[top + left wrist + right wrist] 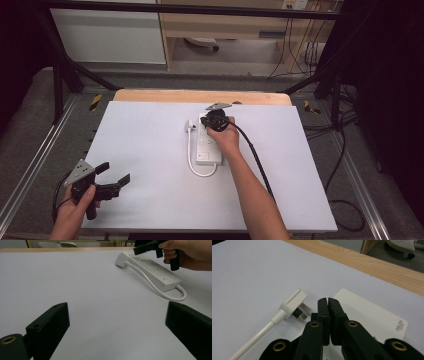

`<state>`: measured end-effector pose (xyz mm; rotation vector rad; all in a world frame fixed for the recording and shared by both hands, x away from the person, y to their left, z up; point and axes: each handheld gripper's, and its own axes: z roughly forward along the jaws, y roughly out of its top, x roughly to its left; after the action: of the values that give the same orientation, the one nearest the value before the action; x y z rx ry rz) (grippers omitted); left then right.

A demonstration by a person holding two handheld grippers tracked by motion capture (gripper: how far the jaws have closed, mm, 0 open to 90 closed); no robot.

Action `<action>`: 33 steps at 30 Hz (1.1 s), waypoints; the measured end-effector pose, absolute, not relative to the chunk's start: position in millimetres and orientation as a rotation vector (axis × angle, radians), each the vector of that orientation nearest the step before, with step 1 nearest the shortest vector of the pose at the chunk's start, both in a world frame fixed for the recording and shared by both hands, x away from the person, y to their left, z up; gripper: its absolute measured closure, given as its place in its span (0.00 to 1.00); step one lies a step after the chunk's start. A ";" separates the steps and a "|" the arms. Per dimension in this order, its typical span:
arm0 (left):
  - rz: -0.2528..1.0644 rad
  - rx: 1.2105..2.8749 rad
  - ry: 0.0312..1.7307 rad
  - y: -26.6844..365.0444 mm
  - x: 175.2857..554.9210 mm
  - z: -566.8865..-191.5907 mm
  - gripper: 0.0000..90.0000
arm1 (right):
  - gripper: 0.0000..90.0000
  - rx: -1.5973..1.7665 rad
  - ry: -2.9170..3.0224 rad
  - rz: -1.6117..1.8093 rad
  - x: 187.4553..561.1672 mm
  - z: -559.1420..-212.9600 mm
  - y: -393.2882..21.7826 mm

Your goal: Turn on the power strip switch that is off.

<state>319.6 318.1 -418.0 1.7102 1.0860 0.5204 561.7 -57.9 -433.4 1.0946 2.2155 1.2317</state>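
A white power strip (209, 148) lies at the middle of the white tabletop (150, 150), and its white cable (196, 167) loops from the near end back to a white plug (190, 125) lying beside its far end. My right gripper (214, 121) hovers over the far end of the strip. In the right gripper view its jaws (328, 302) are shut with nothing between them, just right of the plug (293, 302) and over the strip (372, 312). My left gripper (114, 173) rests near the front left corner, open and empty (117, 322), facing the strip (155, 268).
A bare wooden strip (200, 96) runs along the table's far edge. Black frame posts (60, 75) stand at the back corners. Cables (345, 150) trail on the floor at the right. A cabinet and a chair base (202, 42) lie beyond the table.
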 end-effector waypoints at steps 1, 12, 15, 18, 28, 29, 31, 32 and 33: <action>0.520 1.710 1.086 318.1 319.6 -418.0 0.06 | 0.97 1.095 2.215 1.232 561.7 -433.4 -57.9; 0.518 1.715 1.086 317.8 319.7 -418.2 0.06 | 0.88 1.109 2.211 1.251 560.5 -430.6 -57.1; 0.518 1.717 1.085 318.0 319.8 -418.2 0.06 | 0.86 1.116 2.207 1.257 560.4 -429.8 -57.4; 0.518 1.716 1.085 318.0 319.8 -418.2 0.06 | 0.84 1.124 2.205 1.258 560.3 -428.9 -58.2; 0.519 1.720 1.086 318.1 319.8 -418.3 0.06 | 0.74 1.130 2.196 1.285 556.8 -421.8 -61.6; 0.517 1.720 1.086 317.9 319.8 -418.4 0.06 | 0.74 1.130 2.196 1.285 556.8 -421.8 -61.6; 0.518 1.722 1.085 317.7 320.0 -418.5 0.06 | 0.69 1.138 2.197 1.291 555.2 -419.0 -62.6; 0.518 1.722 1.084 317.5 320.0 -418.6 0.06 | 0.65 1.144 2.194 1.296 554.4 -417.5 -63.3; 0.519 1.725 1.083 317.5 320.0 -418.6 0.06 | 0.61 1.151 2.193 1.301 553.5 -415.9 -63.9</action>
<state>320.0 317.5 -418.6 1.7245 1.0828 0.5193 553.5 -63.9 -415.9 1.1506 2.1933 1.3006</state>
